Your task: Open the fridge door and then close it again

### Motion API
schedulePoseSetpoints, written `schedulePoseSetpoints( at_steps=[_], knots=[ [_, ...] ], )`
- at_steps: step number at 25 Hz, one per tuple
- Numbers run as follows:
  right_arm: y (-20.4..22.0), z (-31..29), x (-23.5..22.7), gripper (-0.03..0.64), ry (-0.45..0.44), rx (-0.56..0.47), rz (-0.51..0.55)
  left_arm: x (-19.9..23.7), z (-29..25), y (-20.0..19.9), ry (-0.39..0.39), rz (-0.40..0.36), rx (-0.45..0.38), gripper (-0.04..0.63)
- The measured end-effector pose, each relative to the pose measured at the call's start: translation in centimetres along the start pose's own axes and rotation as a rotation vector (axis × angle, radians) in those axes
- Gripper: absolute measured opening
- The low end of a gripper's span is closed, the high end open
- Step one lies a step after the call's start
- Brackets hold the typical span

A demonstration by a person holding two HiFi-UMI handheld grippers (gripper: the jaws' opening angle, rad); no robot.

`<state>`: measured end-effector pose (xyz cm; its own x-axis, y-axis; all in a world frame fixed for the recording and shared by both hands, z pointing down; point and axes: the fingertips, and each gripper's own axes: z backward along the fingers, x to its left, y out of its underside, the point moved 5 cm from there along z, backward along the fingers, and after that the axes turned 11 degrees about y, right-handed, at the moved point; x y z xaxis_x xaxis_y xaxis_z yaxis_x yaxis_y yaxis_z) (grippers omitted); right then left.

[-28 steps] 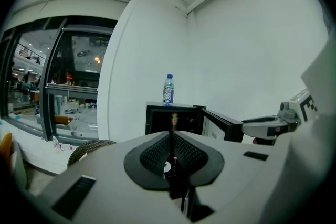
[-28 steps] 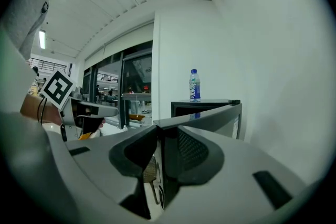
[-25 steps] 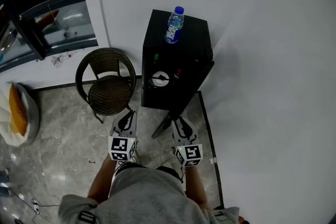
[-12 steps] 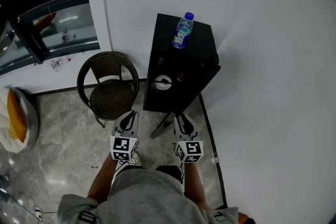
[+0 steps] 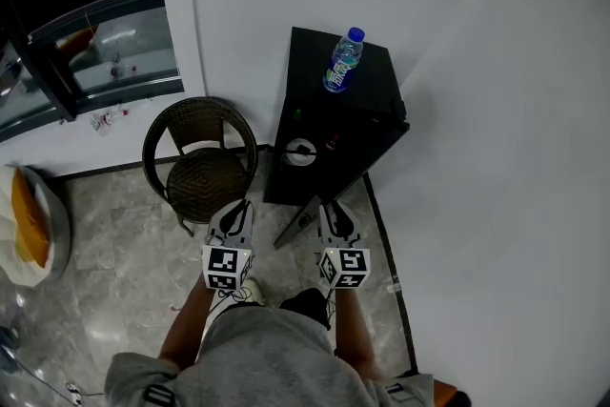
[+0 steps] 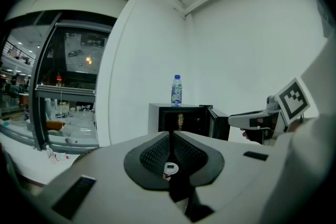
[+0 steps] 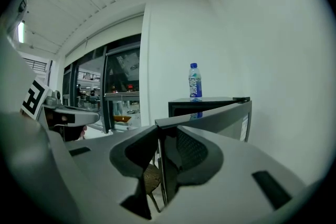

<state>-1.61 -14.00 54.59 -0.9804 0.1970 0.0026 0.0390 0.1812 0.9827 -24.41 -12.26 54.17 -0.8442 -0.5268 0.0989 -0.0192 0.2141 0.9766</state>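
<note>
Black metal makes the fridge (image 5: 334,124), a low box that stands against the white wall; a water bottle (image 5: 343,60) with a blue cap stands upright on top of the fridge, near its back edge. The fridge door (image 5: 297,226) is open and swings out from the right side of the fridge toward the person; the dark inside shows, with a small round white thing in it that I cannot name. The right claw (image 5: 332,216) is at the free edge of the fridge door; in the right gripper view its jaws (image 7: 160,149) are clamped on this thin edge, and the door panel runs away to the right toward the fridge. The left claw (image 5: 232,216) is in front of the fridge and to its left, in the air; its jaws are together with nothing between them. A brown wicker chair (image 5: 200,162) stands just to the left of the fridge, on the grey stone floor (image 5: 114,253).
</note>
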Motion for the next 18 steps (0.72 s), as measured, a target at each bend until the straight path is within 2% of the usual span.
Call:
schedulePoseSetpoints(
  at_steps=[18],
  knots=[
    [-1.4, -6.7, 3.3, 0.118, -0.010, 0.029, 0.017, 4.9, 0.4, -0.1, -0.045, 0.017, -0.001, 0.029]
  ],
)
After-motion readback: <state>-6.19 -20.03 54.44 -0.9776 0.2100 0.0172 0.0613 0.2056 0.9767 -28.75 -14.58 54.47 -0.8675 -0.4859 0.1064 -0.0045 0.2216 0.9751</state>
